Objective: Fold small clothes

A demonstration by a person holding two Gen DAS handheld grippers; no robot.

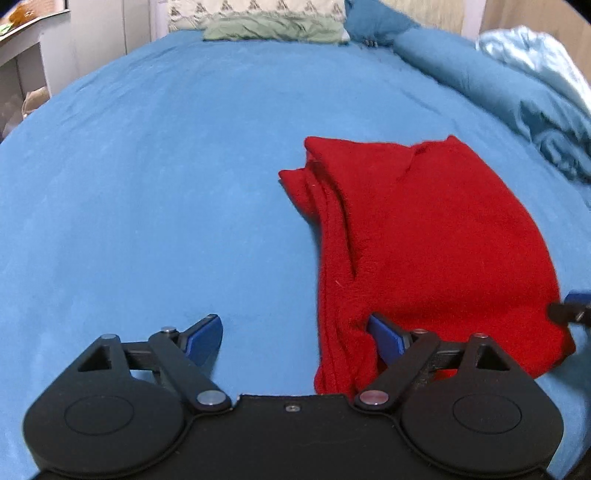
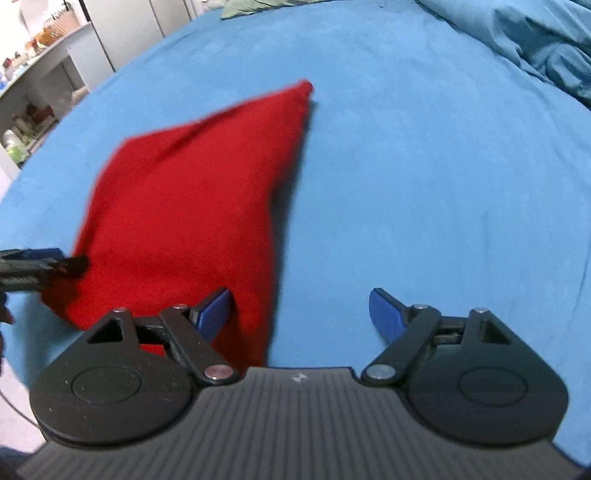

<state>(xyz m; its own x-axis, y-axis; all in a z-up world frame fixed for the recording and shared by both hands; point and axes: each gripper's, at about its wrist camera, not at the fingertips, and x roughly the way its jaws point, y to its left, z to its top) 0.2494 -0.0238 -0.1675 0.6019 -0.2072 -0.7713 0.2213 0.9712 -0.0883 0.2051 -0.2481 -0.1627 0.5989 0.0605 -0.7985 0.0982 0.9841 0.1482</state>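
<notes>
A red knitted garment (image 1: 424,229) lies folded on the blue bed sheet (image 1: 147,184), with layered edges along its left side. My left gripper (image 1: 293,330) is open at the garment's near left corner: its right finger (image 1: 384,334) is over the red cloth and its left finger (image 1: 205,336) over bare sheet. In the right wrist view the garment (image 2: 192,199) tapers away to a far corner. My right gripper (image 2: 299,308) is open at its near right edge, the left finger (image 2: 216,310) over the cloth. Neither gripper presses on the cloth. The other gripper's tip shows at each frame's edge (image 1: 569,306) (image 2: 44,266).
A patterned pillow (image 1: 258,9) and a green cloth (image 1: 273,27) lie at the bed's head. A bunched blue duvet (image 1: 517,96) and a pale blue cloth (image 1: 535,48) fill the right side. White shelves (image 2: 33,92) with small items stand left of the bed.
</notes>
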